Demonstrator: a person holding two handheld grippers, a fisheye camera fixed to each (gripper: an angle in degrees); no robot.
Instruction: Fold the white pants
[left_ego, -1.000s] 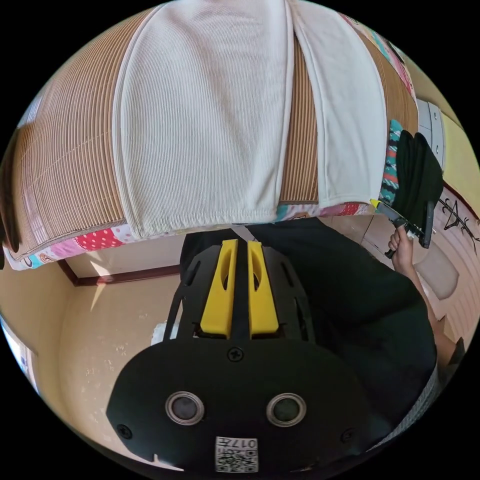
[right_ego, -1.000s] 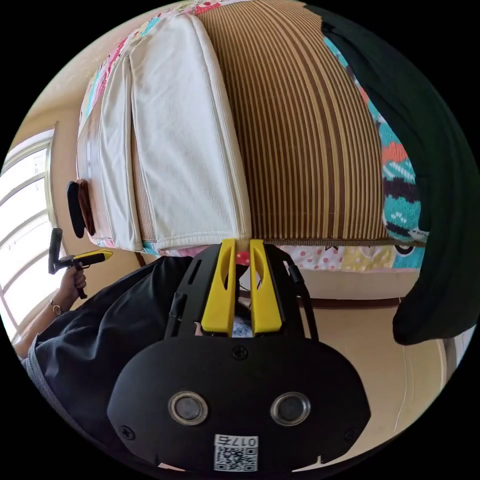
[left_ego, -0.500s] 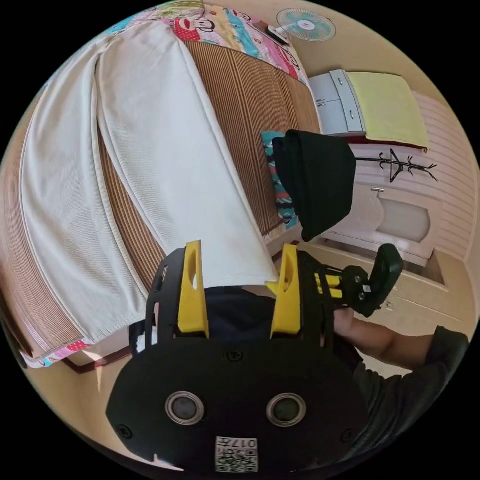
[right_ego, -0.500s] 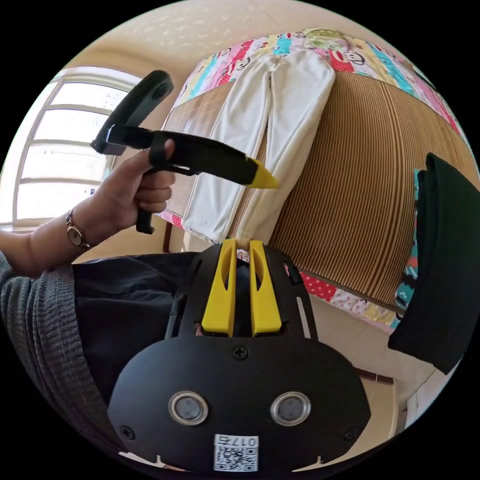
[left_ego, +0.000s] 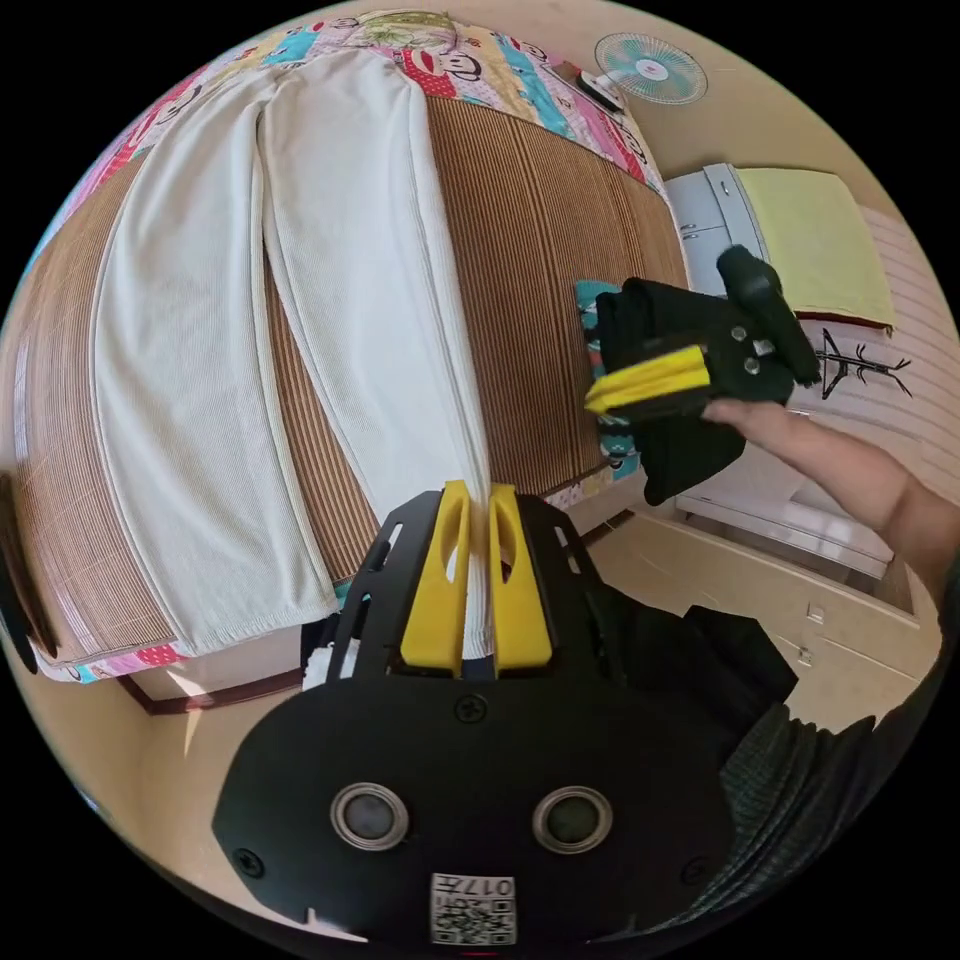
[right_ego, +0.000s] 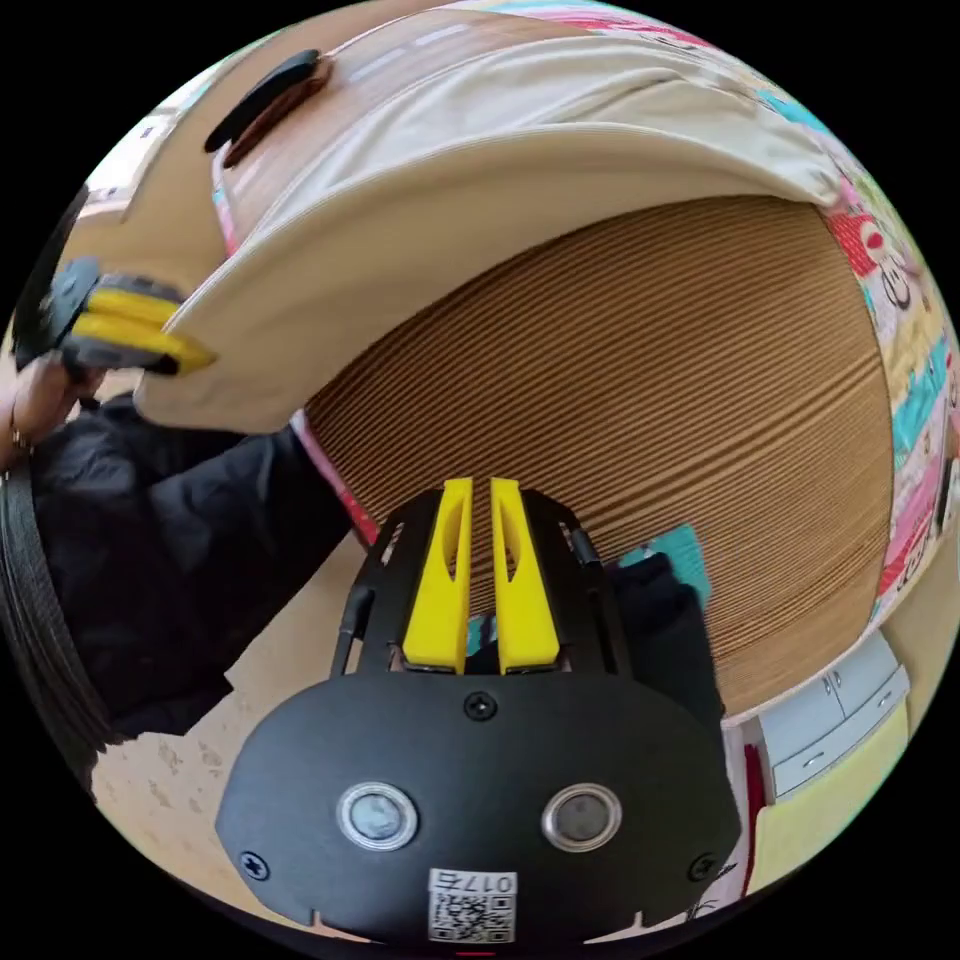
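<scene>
Left gripper (left_ego: 478, 580) jaws pinch hem of white ribbed cotton pants (left_ego: 340, 300); right gripper (right_ego: 478, 575) jaws nearly together, empty. Cloth light, limp, droops beyond jaws; hem corners likely best hold.

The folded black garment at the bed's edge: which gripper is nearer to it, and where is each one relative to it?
Right. The right gripper, shut and empty, hovers just above the black garment. The left gripper is farther along the bed edge, shut on the white pants hem.

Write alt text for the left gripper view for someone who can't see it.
The left hand-held gripper is shut on the hem of one leg of the white pants, which lie lengthwise on a striped mat on a bed. To its right, the right hand-held gripper hovers near a folded black garment.
</scene>
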